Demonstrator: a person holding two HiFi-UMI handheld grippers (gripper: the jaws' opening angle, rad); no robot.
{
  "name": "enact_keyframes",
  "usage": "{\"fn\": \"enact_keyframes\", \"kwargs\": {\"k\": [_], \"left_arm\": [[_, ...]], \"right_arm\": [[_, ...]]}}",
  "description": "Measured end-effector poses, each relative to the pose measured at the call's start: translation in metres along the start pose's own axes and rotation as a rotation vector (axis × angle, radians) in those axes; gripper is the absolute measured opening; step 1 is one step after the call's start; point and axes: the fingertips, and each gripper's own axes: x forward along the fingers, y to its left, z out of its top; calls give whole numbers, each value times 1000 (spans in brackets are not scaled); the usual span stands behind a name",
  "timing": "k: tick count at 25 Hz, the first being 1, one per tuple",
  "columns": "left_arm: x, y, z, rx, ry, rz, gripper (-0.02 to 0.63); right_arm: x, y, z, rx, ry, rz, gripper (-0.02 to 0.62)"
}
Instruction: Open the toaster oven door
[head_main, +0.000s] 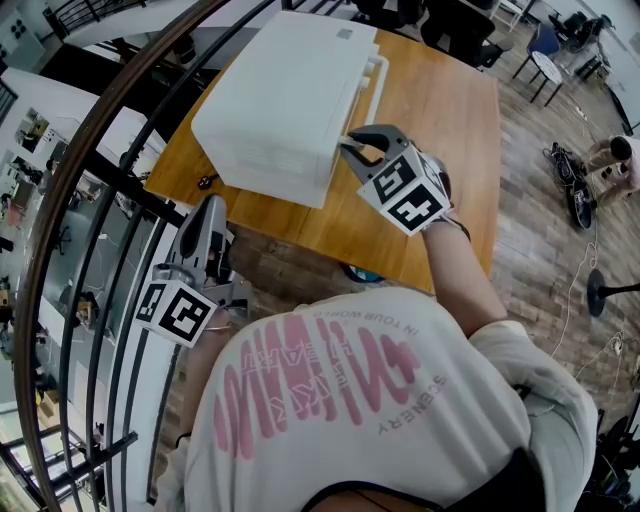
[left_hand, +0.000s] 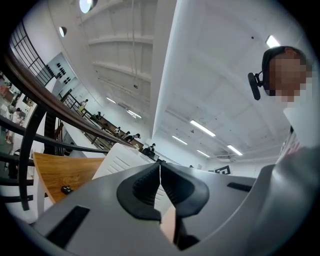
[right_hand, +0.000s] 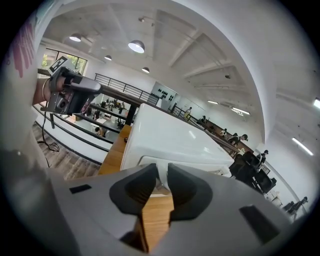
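Your right gripper (head_main: 351, 147) is clenched on the end of the white handle (head_main: 379, 72) of the toaster oven (head_main: 280, 100). The oven stands on the wooden surface (head_main: 445, 130) with its door shut. Your left gripper (head_main: 207, 207) hangs off the surface beside the railing (head_main: 95, 205), with its jaws pressed together on nothing.

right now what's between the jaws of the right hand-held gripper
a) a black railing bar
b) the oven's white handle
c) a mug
b: in the right gripper view, the right hand-held gripper has its jaws closed on the white handle of the toaster oven.
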Motion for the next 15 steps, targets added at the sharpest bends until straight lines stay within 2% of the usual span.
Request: {"fn": "enact_keyframes", "kwargs": {"k": [6,15], "left_arm": [[4,-4,0,4,0,-3,21],[8,-10,-4,5,5,-6,21]], "right_arm": [[-1,-2,-3,0,13,9,80],[-5,-3,-8,58,9,17,78]]}}
